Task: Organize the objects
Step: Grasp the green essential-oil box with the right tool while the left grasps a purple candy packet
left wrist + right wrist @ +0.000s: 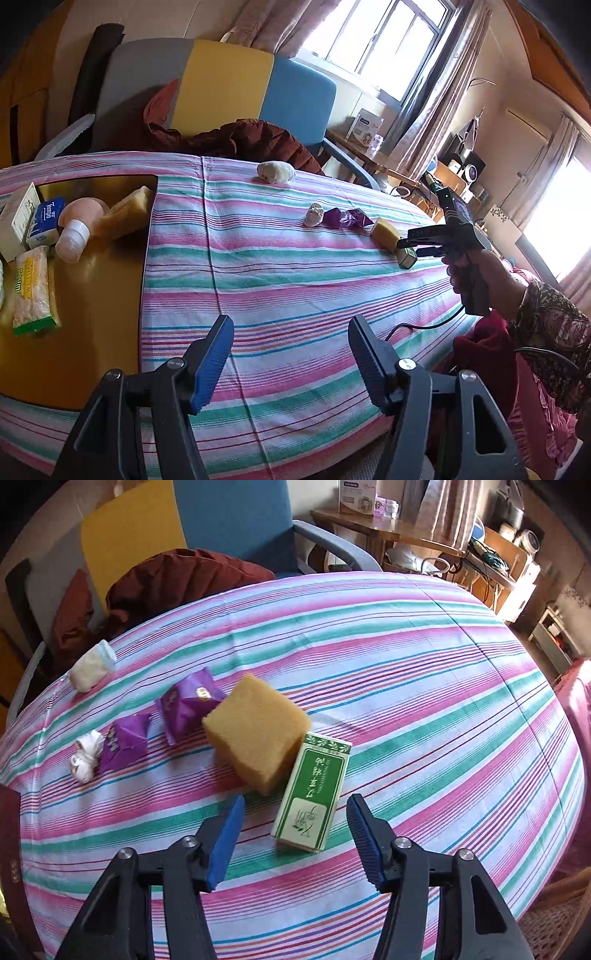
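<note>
Right hand-held gripper (pixel 295 834) poised above striped bench (pixel 424 701), jaws apart around near end of green box (pixel 312 794), pads clear of it. Yellow sponge (pixel 256 727) touching box's far end; purple packets (pixel 188 703) beyond sponge. Left hand-held gripper (pixel 290 354) apart, empty.

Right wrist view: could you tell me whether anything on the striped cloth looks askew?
Yes: the yellow sponge sits tilted, one edge propped on the green box beside it instead of lying flat.
</note>
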`<control>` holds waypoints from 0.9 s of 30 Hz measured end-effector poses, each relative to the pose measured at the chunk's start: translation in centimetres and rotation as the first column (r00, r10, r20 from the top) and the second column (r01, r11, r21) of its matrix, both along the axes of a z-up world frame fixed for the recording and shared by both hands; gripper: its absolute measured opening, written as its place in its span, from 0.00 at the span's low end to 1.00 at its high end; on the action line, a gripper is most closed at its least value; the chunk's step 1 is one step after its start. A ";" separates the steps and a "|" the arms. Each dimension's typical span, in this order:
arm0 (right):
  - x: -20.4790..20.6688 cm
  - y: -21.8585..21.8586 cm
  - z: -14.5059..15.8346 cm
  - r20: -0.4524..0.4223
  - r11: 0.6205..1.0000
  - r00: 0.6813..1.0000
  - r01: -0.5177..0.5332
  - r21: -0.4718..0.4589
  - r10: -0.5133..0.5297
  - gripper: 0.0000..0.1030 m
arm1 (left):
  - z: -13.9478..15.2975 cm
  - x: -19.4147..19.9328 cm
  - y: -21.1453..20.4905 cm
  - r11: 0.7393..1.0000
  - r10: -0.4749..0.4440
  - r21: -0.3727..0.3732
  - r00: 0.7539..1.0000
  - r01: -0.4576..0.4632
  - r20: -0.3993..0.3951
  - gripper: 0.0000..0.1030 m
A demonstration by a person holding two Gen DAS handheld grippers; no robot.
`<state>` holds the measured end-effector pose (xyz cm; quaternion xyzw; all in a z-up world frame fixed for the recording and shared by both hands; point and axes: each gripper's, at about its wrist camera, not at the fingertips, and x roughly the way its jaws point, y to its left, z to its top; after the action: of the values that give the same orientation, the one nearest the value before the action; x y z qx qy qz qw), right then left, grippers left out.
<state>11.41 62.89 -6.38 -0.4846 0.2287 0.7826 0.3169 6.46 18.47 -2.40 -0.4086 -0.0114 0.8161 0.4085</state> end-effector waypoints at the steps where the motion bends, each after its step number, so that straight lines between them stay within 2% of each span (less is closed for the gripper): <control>1: 0.0 0.1 -0.4 -0.011 1.000 1.000 -0.003 -0.004 0.003 0.53 | -0.1 0.0 0.3 1.000 -0.003 -0.009 1.000 0.003 0.001 0.63; 6: -0.3 0.1 -2.0 0.003 1.000 1.000 -0.019 -0.024 0.019 0.46 | -0.6 0.2 2.1 0.998 -0.036 -0.046 0.999 0.036 0.003 0.63; 13: -0.4 0.0 -1.6 0.027 1.000 0.999 -0.020 -0.002 0.020 0.31 | -1.4 -0.1 6.5 0.991 -0.104 -0.076 0.994 0.106 0.028 0.63; 15: 0.1 0.3 -1.7 0.018 0.999 1.000 0.000 -0.041 0.001 0.30 | -1.3 -0.5 8.2 0.989 -0.122 -0.079 0.992 0.125 0.036 0.63; 20: 0.6 1.0 -1.8 0.014 0.998 1.000 0.018 -0.068 -0.017 0.30 | -1.5 -2.1 13.1 0.982 -0.161 -0.084 0.984 0.167 0.075 0.63; 27: 1.6 1.6 -1.6 -0.023 0.992 0.999 0.035 -0.123 -0.038 0.30 | -2.3 -4.0 20.5 0.967 -0.199 -0.150 0.979 0.205 0.054 0.63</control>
<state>13.02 64.53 -8.02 -0.4889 0.2890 0.7672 0.2982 2.44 39.00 -4.67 -0.4539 0.0859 0.7606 0.4561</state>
